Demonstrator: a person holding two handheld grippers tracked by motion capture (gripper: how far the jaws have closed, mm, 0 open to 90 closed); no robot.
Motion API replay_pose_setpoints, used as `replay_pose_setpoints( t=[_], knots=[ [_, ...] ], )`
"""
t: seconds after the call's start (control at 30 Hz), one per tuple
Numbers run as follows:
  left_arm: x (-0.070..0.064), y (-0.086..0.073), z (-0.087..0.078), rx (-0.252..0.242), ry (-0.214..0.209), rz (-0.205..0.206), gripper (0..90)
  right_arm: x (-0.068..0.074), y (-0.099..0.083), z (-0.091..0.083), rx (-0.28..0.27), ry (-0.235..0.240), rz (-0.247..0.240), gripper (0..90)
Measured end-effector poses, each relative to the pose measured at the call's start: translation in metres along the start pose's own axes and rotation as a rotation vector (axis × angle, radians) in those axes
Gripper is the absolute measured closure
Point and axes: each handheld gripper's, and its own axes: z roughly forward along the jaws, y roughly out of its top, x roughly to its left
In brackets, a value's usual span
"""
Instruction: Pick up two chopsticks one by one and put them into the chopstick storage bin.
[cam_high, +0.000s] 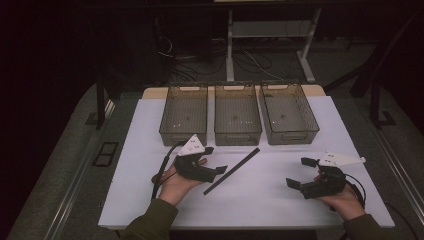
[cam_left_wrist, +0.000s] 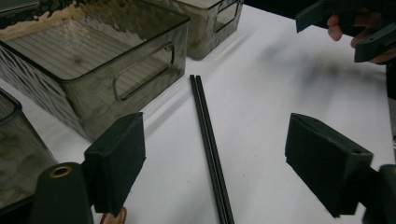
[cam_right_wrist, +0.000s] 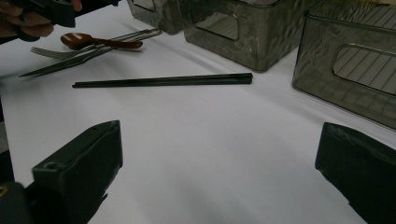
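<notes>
Both jaws gape wide on the left gripper (cam_high: 216, 161) and right gripper (cam_high: 300, 173); thin black chopsticks (cam_high: 232, 170) lie between them on the white bench (cam_high: 260, 200).

I work at a white table (cam_high: 260, 200) whose far edge shows a strip of pale wood (cam_high: 150, 92). The room around me is dim; most of the light falls on the tabletop, and the far wall and corners sink into black. The floor (cam_high: 60, 165) is grey, with a small dark grating (cam_high: 105, 154) set into it to my left. Beyond the table stands a white desk frame (cam_high: 272, 30), two legs with a crossbar, and a tangle of loose cables (cam_high: 210, 60) lies on the floor beneath it. Dark metal stands (cam_high: 372, 95) rise on both sides.
</notes>
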Motion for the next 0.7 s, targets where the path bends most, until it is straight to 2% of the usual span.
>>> replay_pose_setpoints(
  t=[0.1, 0.17, 0.33, 0.4, 0.47, 0.7],
  knots=[
    [0.0, -0.005, 0.006, 0.016, -0.015, -0.008, 31.5, 0.0, -0.001, 0.001, 0.0, -0.002, -0.004, 0.3],
    [-0.001, -0.007, 0.011, 0.038, -0.008, -0.018, 36.8, 0.001, -0.001, 0.001, 0.002, -0.002, -0.004, 0.2],
    [-0.004, -0.01, 0.015, 0.066, -0.005, -0.006, 48.6, 0.0, -0.001, 0.001, 0.002, -0.005, -0.006, 0.2],
    [-0.006, -0.011, 0.018, 0.079, 0.008, -0.008, 53.7, 0.0, -0.001, 0.001, 0.004, -0.007, -0.006, 0.2],
    [-0.006, -0.012, 0.021, 0.085, -0.002, -0.013, 58.3, 0.0, -0.001, 0.002, 0.004, -0.007, -0.012, 0.3],
    [-0.006, -0.016, 0.031, 0.125, -0.018, -0.029, 68.5, 0.0, -0.003, 0.003, 0.012, -0.012, -0.014, 0.2]
  ],
)
